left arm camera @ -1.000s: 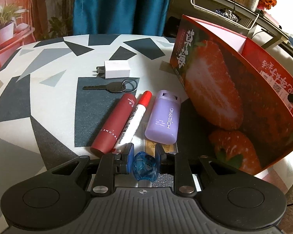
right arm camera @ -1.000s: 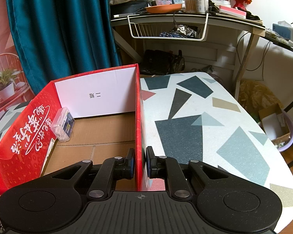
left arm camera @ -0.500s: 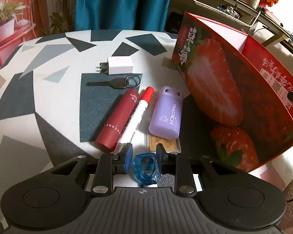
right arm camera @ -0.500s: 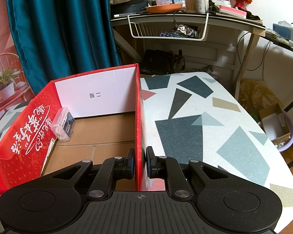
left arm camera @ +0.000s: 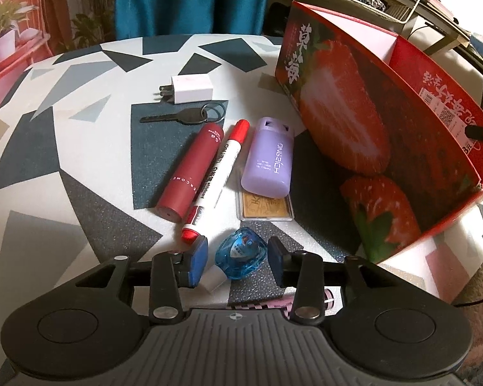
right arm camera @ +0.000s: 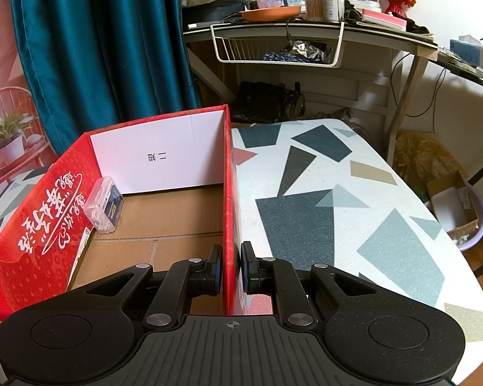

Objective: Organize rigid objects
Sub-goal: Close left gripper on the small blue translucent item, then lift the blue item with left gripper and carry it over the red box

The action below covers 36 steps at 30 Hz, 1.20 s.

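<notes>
Left wrist view: the left gripper point(left arm camera: 237, 262) has just been opening; its fingers point(left arm camera: 198, 254) stand apart around a blue correction-tape dispenser point(left arm camera: 241, 252) lying on the patterned surface point(left arm camera: 80, 160), pads clear of it. Beyond lie a red-capped marker point(left arm camera: 217, 177), maroon tube point(left arm camera: 191, 170), lilac case point(left arm camera: 269, 157), key point(left arm camera: 180, 116) and white charger point(left arm camera: 190, 89), beside the strawberry box point(left arm camera: 370, 148).

Right wrist view: the right gripper point(right arm camera: 231, 268) is clamped narrowly on the strawberry box point(right arm camera: 230, 212) wall. A clear plastic case point(right arm camera: 103, 204) leans inside.
</notes>
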Motion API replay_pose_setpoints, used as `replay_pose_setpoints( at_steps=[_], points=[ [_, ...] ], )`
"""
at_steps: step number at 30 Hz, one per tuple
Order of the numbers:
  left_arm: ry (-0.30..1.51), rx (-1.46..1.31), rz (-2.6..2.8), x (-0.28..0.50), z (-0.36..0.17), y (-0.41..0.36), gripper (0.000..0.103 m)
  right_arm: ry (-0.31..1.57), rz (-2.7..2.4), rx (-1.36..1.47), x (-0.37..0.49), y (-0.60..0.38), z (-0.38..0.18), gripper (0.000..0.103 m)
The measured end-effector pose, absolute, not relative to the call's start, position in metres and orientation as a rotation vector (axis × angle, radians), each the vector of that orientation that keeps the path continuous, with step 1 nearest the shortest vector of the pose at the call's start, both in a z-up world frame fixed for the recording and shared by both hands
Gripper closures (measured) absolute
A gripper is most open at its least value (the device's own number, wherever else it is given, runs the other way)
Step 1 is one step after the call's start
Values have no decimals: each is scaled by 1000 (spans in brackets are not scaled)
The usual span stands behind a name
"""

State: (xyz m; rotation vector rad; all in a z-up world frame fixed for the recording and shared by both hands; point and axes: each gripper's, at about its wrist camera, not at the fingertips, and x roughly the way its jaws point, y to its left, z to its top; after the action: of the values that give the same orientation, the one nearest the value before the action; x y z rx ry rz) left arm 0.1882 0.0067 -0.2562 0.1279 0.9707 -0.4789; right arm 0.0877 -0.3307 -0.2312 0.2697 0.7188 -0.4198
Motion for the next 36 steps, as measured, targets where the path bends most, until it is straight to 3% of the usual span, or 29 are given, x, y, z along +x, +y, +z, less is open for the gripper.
replay_pose_setpoints(
  at_steps=[1, 12, 16, 19, 24, 26, 28, 36],
  points=[
    [969, 125, -485, 188, -256, 7, 66, 719, -419, 270, 88, -331, -231, 91],
    [925, 141, -459, 197, -256, -1, 68, 719, -419, 269, 87, -331, -231, 90],
    [888, 144, -457, 204, -251, -7, 84, 719, -419, 271, 88, -331, -231, 90],
    [895, 133, -443, 214, -251, -7, 87, 719, -420, 269, 87, -330, -231, 90],
    [922, 130, -489, 211, -248, -4, 83, 718, -414, 278, 86, -331, -231, 90],
    [931, 144, -498, 206, -248, -2, 69, 717, -413, 279, 86, -331, -231, 91],
    [938, 162, -500, 201, -250, -2, 63, 717, -415, 273, 86, -330, -230, 90],
    [948, 200, -504, 203, -260, -4, 65, 719, -415, 269, 87, -330, -230, 90]
  ],
)
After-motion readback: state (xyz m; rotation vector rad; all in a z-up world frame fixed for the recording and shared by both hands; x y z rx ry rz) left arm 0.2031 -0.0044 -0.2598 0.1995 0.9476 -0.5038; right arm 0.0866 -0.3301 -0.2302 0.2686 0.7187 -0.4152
